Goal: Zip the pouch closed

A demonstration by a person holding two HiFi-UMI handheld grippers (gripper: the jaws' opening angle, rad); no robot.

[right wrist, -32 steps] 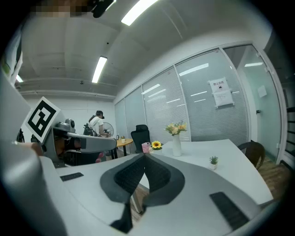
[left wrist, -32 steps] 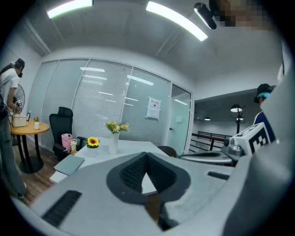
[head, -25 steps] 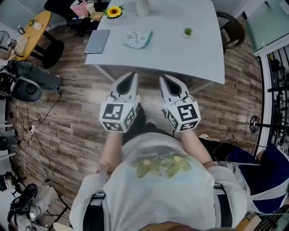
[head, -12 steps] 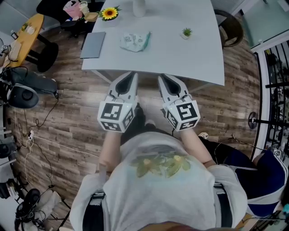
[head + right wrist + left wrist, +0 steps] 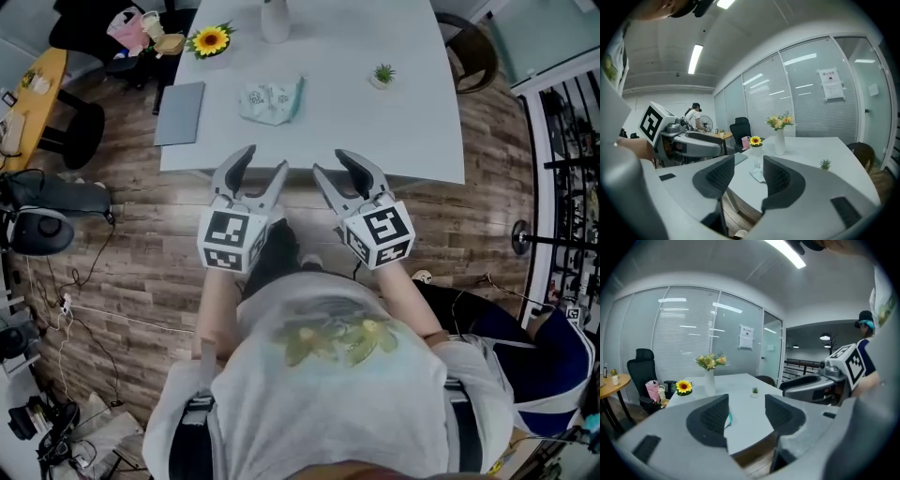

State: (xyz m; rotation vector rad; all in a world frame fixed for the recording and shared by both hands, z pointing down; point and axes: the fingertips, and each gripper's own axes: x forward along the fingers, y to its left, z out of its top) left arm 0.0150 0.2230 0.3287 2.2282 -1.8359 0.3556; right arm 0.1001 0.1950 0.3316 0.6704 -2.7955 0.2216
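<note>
The pouch (image 5: 270, 101), pale with a teal edge, lies on the white table (image 5: 375, 122), left of its middle. Both grippers hover at the table's near edge, well short of the pouch. My left gripper (image 5: 262, 161) has its jaws opening, with nothing between them. My right gripper (image 5: 334, 164) is also opening and holds nothing. In the left gripper view only the teal edge of the pouch (image 5: 728, 418) shows, beside the left jaw. In the right gripper view the pouch (image 5: 758, 171) lies on the table beyond the jaw gap.
On the table stand a sunflower pot (image 5: 208, 40), a white vase (image 5: 274, 21), a small green plant (image 5: 382, 74) and a grey notebook (image 5: 179, 112). A chair (image 5: 469, 56) sits at the table's right. Stools and cables occupy the wooden floor at left.
Both grippers moved forward to the table's near edge, and both pairs of jaws went from shut to spread apart.
</note>
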